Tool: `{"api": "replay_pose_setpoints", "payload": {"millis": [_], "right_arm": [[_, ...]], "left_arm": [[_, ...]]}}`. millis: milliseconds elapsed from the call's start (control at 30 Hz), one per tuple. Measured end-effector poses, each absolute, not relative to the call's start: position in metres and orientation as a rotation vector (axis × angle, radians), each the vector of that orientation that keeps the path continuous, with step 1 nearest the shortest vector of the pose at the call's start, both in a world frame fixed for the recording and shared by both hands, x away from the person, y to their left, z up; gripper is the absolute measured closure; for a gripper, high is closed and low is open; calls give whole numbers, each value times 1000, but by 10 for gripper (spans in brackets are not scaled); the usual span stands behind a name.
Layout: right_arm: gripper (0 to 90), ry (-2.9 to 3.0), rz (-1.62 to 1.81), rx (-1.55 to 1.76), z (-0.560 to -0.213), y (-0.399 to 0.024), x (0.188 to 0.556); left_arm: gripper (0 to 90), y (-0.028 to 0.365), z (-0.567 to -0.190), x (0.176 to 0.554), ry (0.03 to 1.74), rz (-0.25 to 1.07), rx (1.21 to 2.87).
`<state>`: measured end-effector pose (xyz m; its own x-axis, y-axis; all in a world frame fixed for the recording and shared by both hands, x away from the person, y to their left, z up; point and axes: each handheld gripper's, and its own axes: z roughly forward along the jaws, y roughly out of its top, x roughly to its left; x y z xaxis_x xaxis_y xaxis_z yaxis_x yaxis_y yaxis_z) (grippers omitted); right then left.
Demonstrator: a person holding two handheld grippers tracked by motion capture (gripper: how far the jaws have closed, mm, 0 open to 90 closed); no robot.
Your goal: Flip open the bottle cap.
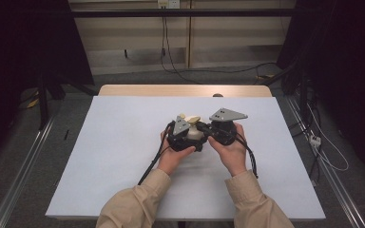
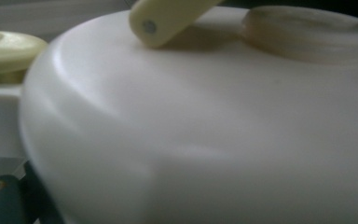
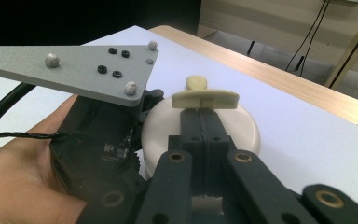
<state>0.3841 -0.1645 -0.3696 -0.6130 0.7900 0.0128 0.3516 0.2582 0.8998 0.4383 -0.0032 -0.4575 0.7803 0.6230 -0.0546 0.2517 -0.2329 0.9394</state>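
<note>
Here we see, from above, a person seated at a white worktop, holding a tool in each hand near the middle of the sheet. Between the two tools sits a small white pot with a rounded body and a pale yellow handle across its top.

The left tool presses close against the pot's left side. In the left gripper view the pot's body is pressed right up to the lens, with the yellow handle and a round lid above. We cannot tell whether this tool's jaws are wide or narrow.

The right tool comes in from the right. In the right gripper view its two black jaws are pressed together with no gap, their tips just under the handle, over the pot. Whether they pinch anything we cannot tell. The left hand and the left tool's grey plate lie just beside the pot.
</note>
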Motion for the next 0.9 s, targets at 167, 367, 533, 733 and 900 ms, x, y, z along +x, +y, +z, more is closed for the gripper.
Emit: {"api": "replay_pose_setpoints", "payload": {"millis": [167, 367, 533, 733, 900], "right_arm": [[900, 2089, 1319, 1029, -369, -163, 385], [900, 2087, 1320, 1025, -368, -162, 386], [900, 2082, 1321, 1023, -368, -161, 388], [900, 2079, 1322, 1027, -367, -161, 389], [900, 2079, 1327, 1021, -367, -161, 391]], "left_arm": [[48, -3, -457, 438, 675, 400, 1816], [48, -3, -457, 438, 674, 404, 1817], [48, -3, -457, 438, 675, 404, 1817], [48, -3, -457, 438, 675, 406, 1818], [48, -3, -457, 438, 674, 405, 1823]]}}
